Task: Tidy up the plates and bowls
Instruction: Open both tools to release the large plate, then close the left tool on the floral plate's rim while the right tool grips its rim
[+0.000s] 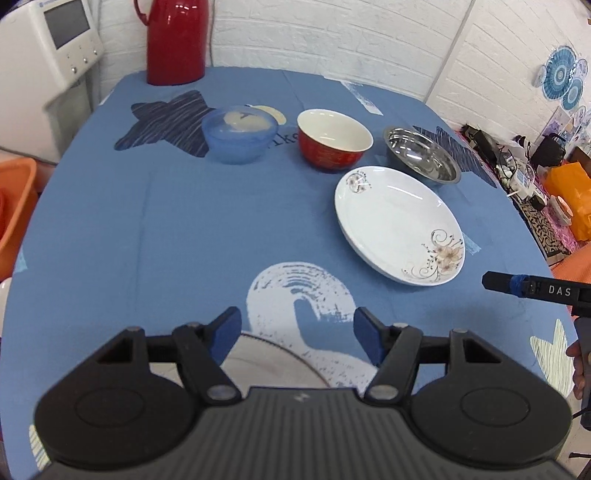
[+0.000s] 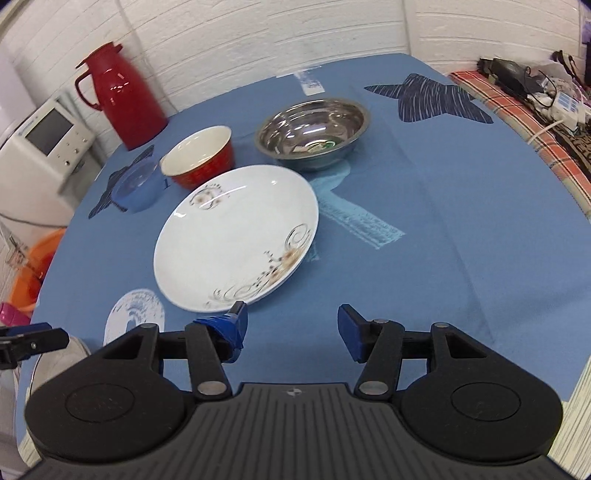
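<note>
Blue tablecloth [image 1: 147,221] with star and swirl prints covers the table. Left gripper [image 1: 297,334] has its fingers spread wide, nothing between them, hovering low over the near edge; a second plate [image 1: 269,363] with a dark rim line lies right under it, partly hidden by the gripper body. Right gripper [image 2: 290,328] is also released, fingers apart and empty, with its left fingertip just beside the near rim of the white floral plate [image 2: 236,236]; cannot tell if it touches. That plate sits flat on the cloth, mid-table toward the right. Behind it runs a row of three bowls: blue translucent bowl [image 1: 239,134] on the left, red bowl [image 1: 334,140] with a white inside in the middle, steel bowl [image 1: 421,153] on the right, close to the plate's far rim. Bowls are upright, near each other but apart. Red thermos jug [image 1: 175,40] stands at the far left corner by the white brick wall [image 1: 332,33]. White appliance [image 1: 48,48] with a screen is off the table to the left, orange tub [image 1: 16,210] below it. Clutter on the patterned surface [image 1: 535,206] at right.
</note>
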